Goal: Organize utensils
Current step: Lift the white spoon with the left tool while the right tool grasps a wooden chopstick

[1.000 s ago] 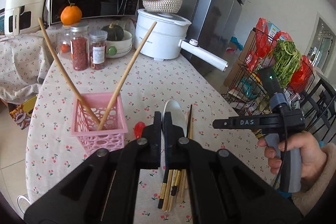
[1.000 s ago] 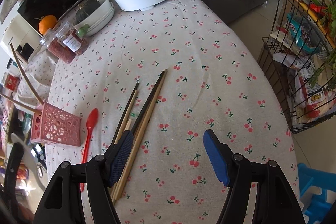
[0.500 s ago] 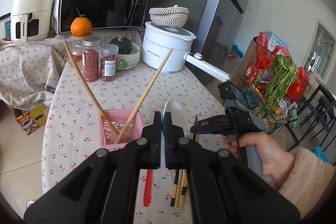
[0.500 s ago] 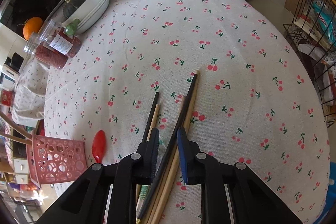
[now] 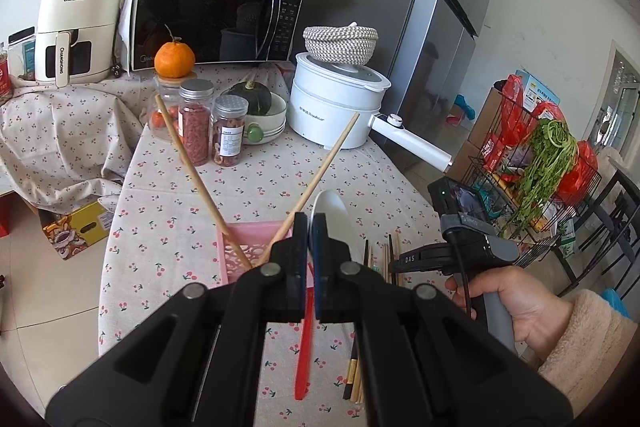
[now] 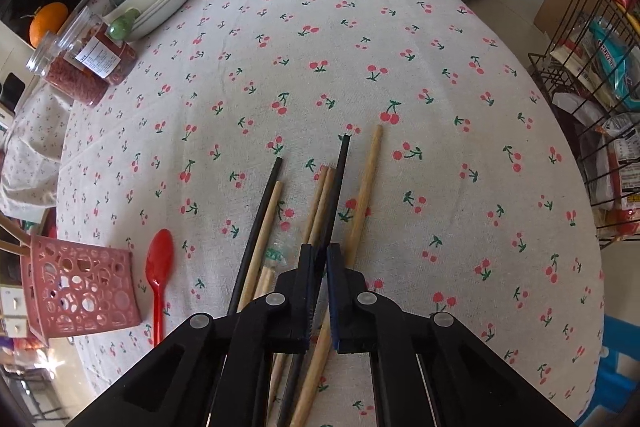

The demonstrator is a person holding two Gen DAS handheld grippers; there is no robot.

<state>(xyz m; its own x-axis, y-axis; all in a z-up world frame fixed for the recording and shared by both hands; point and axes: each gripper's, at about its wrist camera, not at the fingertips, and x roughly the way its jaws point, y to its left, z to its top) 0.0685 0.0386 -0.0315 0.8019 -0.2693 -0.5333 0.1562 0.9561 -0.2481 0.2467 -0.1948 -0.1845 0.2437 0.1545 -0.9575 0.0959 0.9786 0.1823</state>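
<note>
Chopsticks lie in a loose bundle on a cherry-printed cloth-covered table, some pale round wooden sticks, some thin glossy black ones, all roughly parallel. The right gripper, black plastic with blue ribbed pads, has its jaws pinched nearly together around a black chopstick in the middle of the bundle; a longer wooden one lies just to its right. A smooth red plastic spoon lies flat beside the bundle, next to a pink perforated plastic basket.

From the left wrist view, the left gripper hangs above the table with its jaws clamped on the handle of a white spoon, its oval bowl rising past the fingertips. The basket holds two long wooden chopsticks leaning apart in a V. Farther back stand a white electric pot, spice jars with metal lids, and a black microwave.
</note>
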